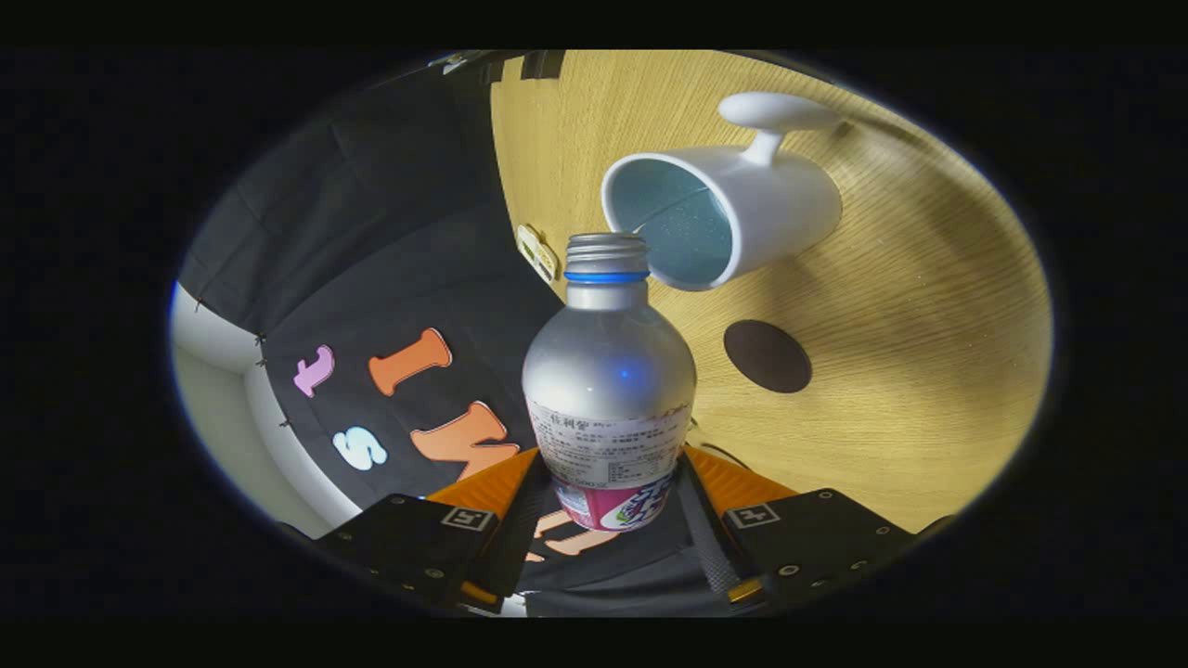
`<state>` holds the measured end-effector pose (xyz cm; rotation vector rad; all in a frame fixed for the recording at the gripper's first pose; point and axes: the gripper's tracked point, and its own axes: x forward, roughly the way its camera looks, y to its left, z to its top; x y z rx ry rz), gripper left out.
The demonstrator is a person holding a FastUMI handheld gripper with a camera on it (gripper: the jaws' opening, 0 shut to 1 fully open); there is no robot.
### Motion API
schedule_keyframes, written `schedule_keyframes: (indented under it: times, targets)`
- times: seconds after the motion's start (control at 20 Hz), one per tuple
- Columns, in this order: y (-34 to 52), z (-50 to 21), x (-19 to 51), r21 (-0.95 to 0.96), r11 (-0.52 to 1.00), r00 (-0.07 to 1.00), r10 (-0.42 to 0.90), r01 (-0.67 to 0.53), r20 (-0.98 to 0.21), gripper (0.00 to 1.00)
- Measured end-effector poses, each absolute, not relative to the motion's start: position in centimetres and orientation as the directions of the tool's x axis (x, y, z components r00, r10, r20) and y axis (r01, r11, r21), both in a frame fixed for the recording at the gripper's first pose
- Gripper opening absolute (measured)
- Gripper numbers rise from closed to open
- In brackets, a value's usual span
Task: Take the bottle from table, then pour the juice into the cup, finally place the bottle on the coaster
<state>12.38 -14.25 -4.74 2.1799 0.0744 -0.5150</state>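
The gripper view rides on the gripper (613, 506), looking forward along its two fingers (506, 520) that press a silver bottle (608, 371) close before the lens, and it is rolled sideways, so the wooden table (928, 371) beyond stands like a wall beside the booth's black cloth (371, 232)

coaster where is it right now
In the gripper view the dark round coaster lies bare on the wooden table, beyond the tool shut on the bottle, just past the white cup.

The bottle (608, 371) sits between the claw (613, 515) fingers, its mouth just before the cup (733, 209); the coaster (768, 356) lies beside them on the table (928, 371).
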Motion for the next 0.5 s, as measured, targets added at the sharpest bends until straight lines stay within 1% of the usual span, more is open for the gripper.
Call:
schedule_keyframes:
  times: [0.5]
  targets:
    - [-14.57, -4.12, 12.43, 0.738, -0.643, 0.92, -0.134, 0.203, -0.369, 0.76]
